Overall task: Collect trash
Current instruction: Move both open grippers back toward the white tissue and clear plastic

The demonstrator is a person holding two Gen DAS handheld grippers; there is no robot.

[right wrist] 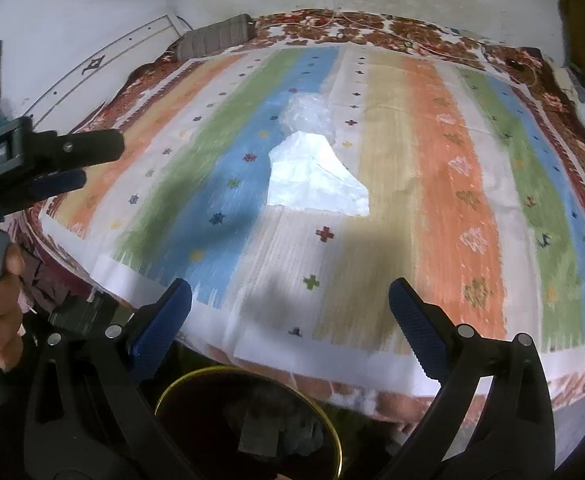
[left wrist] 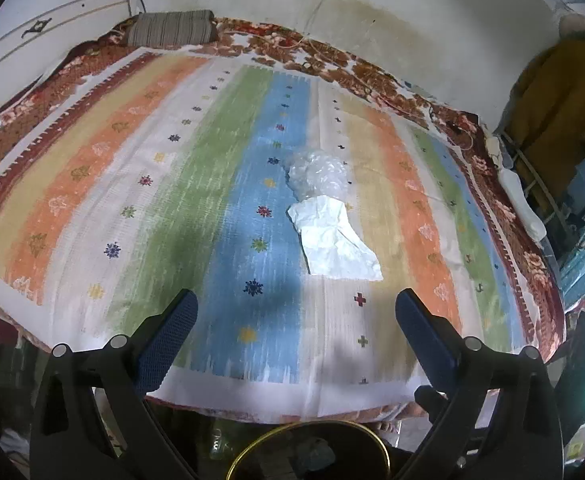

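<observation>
A crumpled white paper [left wrist: 334, 240] [right wrist: 316, 178] lies on the striped bedspread [left wrist: 196, 184] [right wrist: 444, 184], and a clear crumpled plastic wrap [left wrist: 318, 174] [right wrist: 306, 114] touches its far end. My left gripper [left wrist: 296, 304] hangs open over the bed's near edge, short of the paper, nothing between its blue pads. My right gripper [right wrist: 290, 296] is open too, empty, at the near edge. A dark bin with a gold rim [left wrist: 312, 426] [right wrist: 328, 420] sits below the bed edge, with scraps inside. In the right wrist view, the left gripper's fingers [right wrist: 72, 160] reach in from the left.
A striped pillow [left wrist: 172, 26] [right wrist: 216, 38] lies at the bed's far side by the wall. A floral blanket [left wrist: 372, 68] borders the spread. A rack with hanging clothes [left wrist: 564, 92] stands at the right. A hand [right wrist: 0, 304] grips the left tool.
</observation>
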